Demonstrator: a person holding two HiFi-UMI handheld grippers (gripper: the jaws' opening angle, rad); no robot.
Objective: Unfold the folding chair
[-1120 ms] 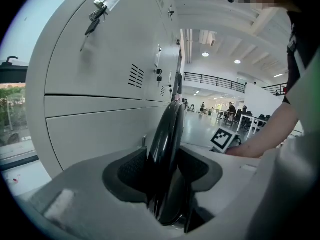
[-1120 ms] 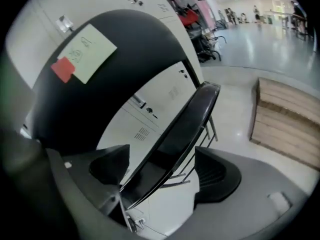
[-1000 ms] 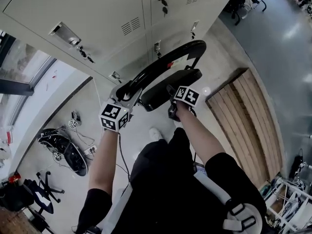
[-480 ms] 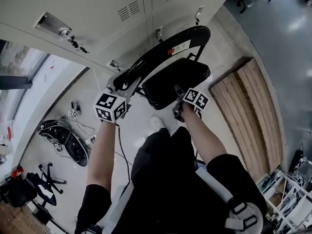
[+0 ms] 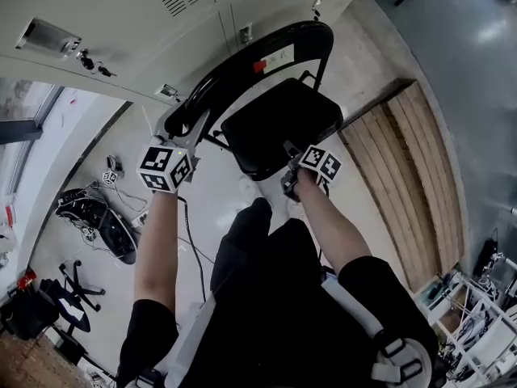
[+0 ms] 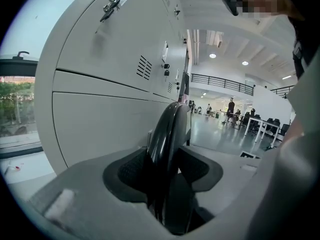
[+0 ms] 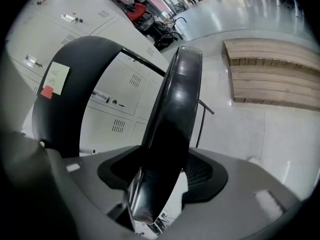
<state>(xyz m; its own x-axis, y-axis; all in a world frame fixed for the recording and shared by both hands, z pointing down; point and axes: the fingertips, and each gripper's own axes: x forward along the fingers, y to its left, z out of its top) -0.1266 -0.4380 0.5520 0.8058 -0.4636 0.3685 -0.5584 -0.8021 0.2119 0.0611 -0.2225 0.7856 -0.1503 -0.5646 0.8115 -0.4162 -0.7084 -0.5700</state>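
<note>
Two holds to report, taken from the pads outward. Found the pads (image 6: 131, 171) of the left gripper (image 6: 165, 170) pressed against both faces of the black backrest (image 6: 169, 129) rim, clenched with no gap showing. Found the right gripper (image 7: 161, 180) likewise set on the front edge of the seat (image 7: 172, 119), with jaws just now closing onto that edge and the glossy panel filling the space between the pads.

Noted from the head view: folding chair (image 5: 279, 124) directly in front of the person, between the person and the grey lockers (image 5: 121, 23), with a slatted wooden platform (image 5: 412, 184) near its right side. Seat swung part-way out from the backrest hoop, not yet level. Noted a paper label (image 5: 279, 55) with a red tag on the backrest. Cannot tell whether the legs rest on the floor (image 5: 214, 176) or have spread; hidden beneath the seat.

Judged stiff throughout: hard moulded panels on thin metal tubing, no give under the pads. Judged of moderate weight, manageable with two grips. Judged slippery on the glossy seat face, so expect creep at the right pads if pulled along the surface.

Recommend using the left hold on the backrest rim as the anchor and pressing the seat down by its front edge, farthest from the hinge, for best leverage. Beware of the hinge and tube joints as pinch places; avoid them.
</note>
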